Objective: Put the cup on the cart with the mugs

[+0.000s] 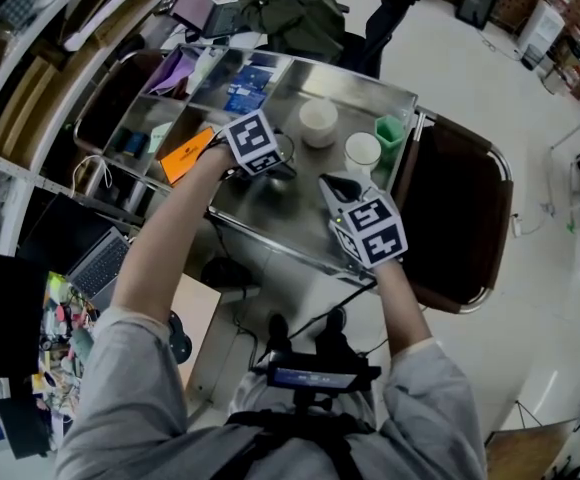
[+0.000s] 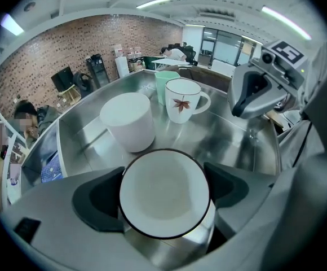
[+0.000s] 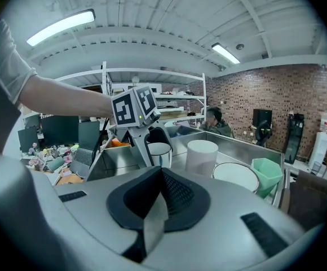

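A white cup with a dark rim [image 2: 163, 193] stands upright on the steel cart top [image 2: 231, 140], and I look down into it. My left gripper [image 2: 164, 191] is shut on it, with a pad against each side. The right gripper view shows the same cup [image 3: 159, 152] under the left gripper [image 3: 152, 137]. Beyond it stand an upturned white cup [image 2: 128, 120], a white mug with a leaf print [image 2: 181, 100] and a green cup [image 2: 162, 83]. My right gripper [image 3: 162, 176] hovers at the cart's near edge [image 1: 270, 208], shut with nothing between its pads.
The cart's left side has compartments with an orange packet [image 1: 185, 155] and a blue package [image 1: 248, 86]. A brown chair [image 1: 460, 218] stands right of the cart. A laptop [image 1: 100, 263] lies lower left. A person sits beyond the cart [image 1: 300, 13].
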Demonstrator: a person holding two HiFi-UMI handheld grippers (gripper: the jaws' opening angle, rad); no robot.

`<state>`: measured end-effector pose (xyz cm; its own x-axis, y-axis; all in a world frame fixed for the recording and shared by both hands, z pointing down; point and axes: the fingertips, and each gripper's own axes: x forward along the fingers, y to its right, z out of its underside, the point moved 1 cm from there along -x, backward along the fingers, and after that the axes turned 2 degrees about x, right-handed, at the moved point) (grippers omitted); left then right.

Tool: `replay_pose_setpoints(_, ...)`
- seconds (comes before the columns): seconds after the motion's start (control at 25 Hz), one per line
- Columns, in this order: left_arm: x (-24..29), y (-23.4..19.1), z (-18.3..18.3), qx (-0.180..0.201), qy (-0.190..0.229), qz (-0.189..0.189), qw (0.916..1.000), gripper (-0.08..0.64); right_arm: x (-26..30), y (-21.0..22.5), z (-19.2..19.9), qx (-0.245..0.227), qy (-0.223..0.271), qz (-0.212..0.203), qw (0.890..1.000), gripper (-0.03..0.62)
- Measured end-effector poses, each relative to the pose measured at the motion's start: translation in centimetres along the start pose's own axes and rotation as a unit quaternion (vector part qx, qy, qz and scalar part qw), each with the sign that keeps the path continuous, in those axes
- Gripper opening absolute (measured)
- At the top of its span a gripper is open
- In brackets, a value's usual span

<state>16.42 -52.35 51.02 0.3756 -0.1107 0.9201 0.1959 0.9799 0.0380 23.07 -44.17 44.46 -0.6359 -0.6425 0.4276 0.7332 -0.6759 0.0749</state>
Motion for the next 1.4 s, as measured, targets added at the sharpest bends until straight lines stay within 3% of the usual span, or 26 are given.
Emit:
replay_pose_setpoints(0.08,-0.1,-0.2,0.0,0.004,0.000,-0.008,1.0000,0.489,0.0,0.0,0.0,0.002,-0.001,0.000,1.000,-0.005)
replay_pose_setpoints(0.16,-0.4,-0.3,-0.2,0.007,0.002,-0.012,0.9999,0.507,-0.2,0.1,0.0,0.004,0.000,0.001,1.000,-0.005)
replay_pose_setpoints(0.48,-3.1,0.3,-1.0,0.013,0.026,-0.043,0.9986,0.508,-0.7,0.2,0.0,0.006,0.002,0.010,1.000,-0.005)
replay_pose_setpoints(0.64,-6.5,2.0,-1.5,0.012,0.070,-0.070,0.9950,0.508,-1.4,-0.2,-0.2,0.003,0.007,0.016,1.000,-0.005)
replay_pose_setpoints(0.8,-10.6,4.5,-1.1,-0.001,0.133,-0.112,0.9849,0.503,-2.4,-0.8,-0.7,0.004,0.011,0.025,1.000,-0.005)
replay_pose_setpoints(0.88,-12.3,6.0,-0.6,-0.011,0.169,-0.132,0.9767,0.478,-2.9,-1.1,-0.8,0.004,0.012,0.030,0.999,-0.005)
replay_pose_setpoints(1.04,-15.1,8.4,1.1,-0.047,0.244,-0.181,0.9516,0.336,-3.5,-2.1,-0.8,0.002,0.013,0.041,0.999,-0.005)
replay_pose_setpoints(1.2,-17.4,10.1,3.5,-0.105,0.309,-0.227,0.9178,0.199,-4.1,-3.5,-0.9,0.002,0.012,0.051,0.999,-0.005)
replay_pose_setpoints(1.4,-19.0,11.3,7.2,-0.182,0.360,-0.277,0.8721,0.012,-5.2,-5.3,-0.9,0.004,0.018,0.061,0.998,-0.005)
